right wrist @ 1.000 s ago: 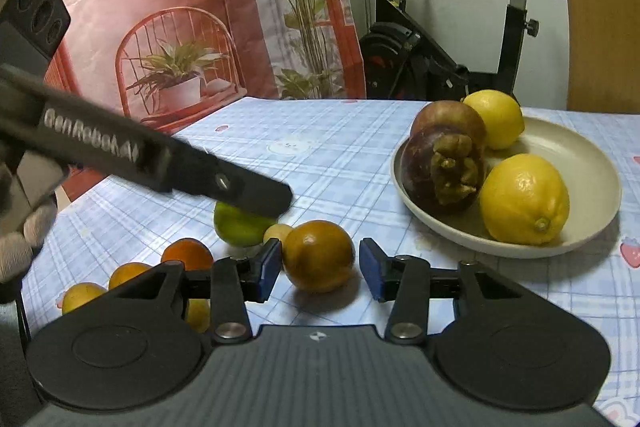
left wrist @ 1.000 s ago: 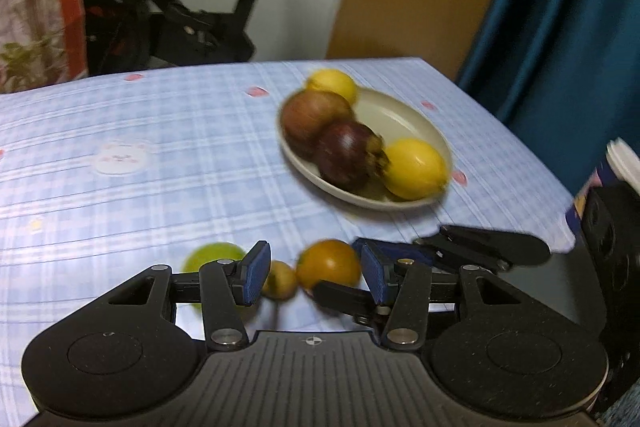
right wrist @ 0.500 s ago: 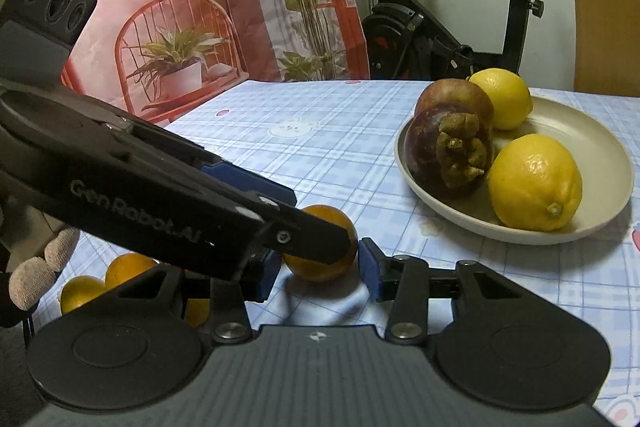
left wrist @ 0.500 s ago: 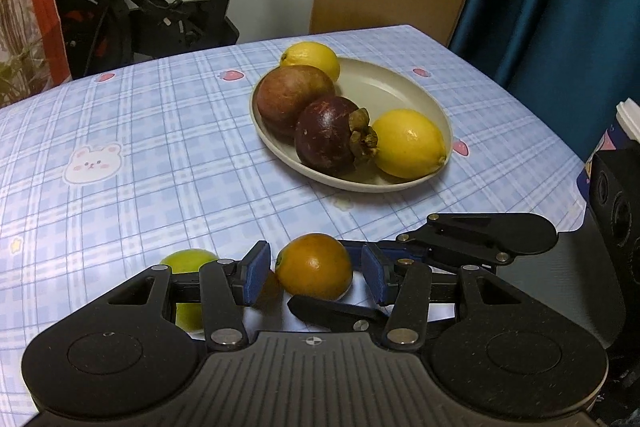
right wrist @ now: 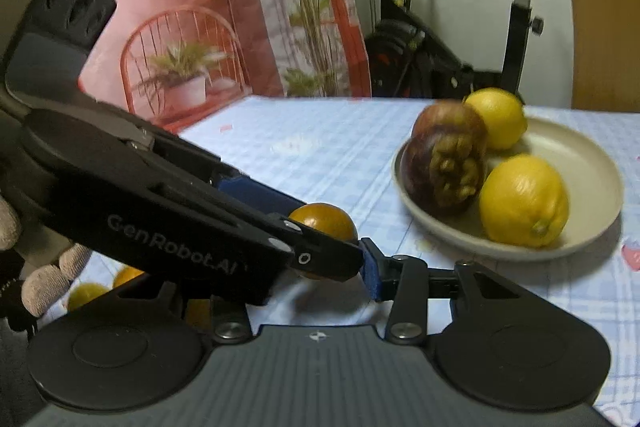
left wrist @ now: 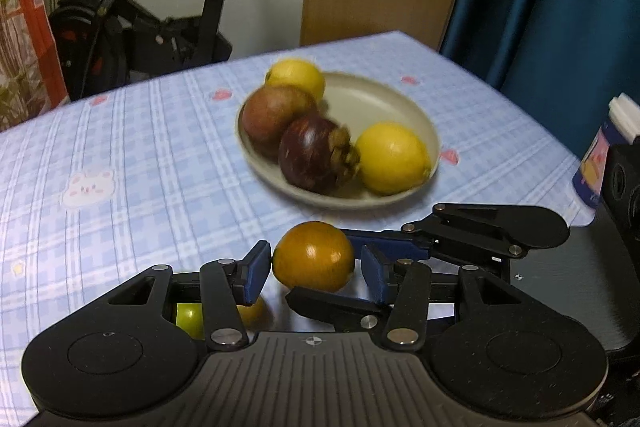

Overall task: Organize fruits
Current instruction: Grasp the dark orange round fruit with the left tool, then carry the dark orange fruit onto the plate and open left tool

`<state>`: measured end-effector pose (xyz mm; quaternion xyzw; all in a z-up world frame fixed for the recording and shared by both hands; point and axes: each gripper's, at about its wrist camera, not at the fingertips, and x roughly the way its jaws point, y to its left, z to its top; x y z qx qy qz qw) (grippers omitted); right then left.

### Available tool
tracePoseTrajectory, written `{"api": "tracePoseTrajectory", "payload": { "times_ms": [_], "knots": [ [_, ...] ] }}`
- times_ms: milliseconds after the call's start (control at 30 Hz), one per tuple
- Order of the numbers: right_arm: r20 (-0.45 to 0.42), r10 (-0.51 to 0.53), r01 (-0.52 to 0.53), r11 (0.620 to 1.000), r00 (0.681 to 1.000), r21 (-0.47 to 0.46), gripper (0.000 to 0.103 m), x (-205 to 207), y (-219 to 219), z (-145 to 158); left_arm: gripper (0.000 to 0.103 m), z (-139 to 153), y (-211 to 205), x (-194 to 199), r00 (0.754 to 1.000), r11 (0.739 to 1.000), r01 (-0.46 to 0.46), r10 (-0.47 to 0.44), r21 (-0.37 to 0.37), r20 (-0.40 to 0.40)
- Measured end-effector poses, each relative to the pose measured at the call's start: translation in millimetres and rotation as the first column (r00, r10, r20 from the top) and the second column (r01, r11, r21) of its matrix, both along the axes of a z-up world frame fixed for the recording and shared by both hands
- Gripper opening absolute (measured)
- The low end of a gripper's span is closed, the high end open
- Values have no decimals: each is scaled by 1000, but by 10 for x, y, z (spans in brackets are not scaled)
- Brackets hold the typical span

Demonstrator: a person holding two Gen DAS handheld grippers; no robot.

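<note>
Orange fruit (left wrist: 312,255) sits on the checked desk (left wrist: 160,147), just in front of the plate (left wrist: 384,99). The plate holds two lemons (left wrist: 390,157) and two dark mangosteens (left wrist: 314,157). The left gripper (left wrist: 314,267) has its fingers released on both sides of the orange fruit; one pad seems to touch it, and the other stands slightly apart. The right gripper (right wrist: 316,269) crosses it, fingers also spread around this fruit. A small green fruit (left wrist: 188,317) lies farther from the plate.
</note>
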<state>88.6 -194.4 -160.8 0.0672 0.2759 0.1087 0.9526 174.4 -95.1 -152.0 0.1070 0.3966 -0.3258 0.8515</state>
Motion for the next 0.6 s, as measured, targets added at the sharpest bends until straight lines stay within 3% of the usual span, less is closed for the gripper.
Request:
{"api": "tracePoseTrajectory", "payload": {
  "times_ms": [233,600],
  "knots": [
    [111,-65,60,997,992,51,44,-112,-202,149,52,199,-267,-22,995,999,41,-41,-5,90],
    [199,-179,163,982,964,94,44,-39,-593,292,52,295,-731,260,985,997,82,-82,9,152]
  ]
}}
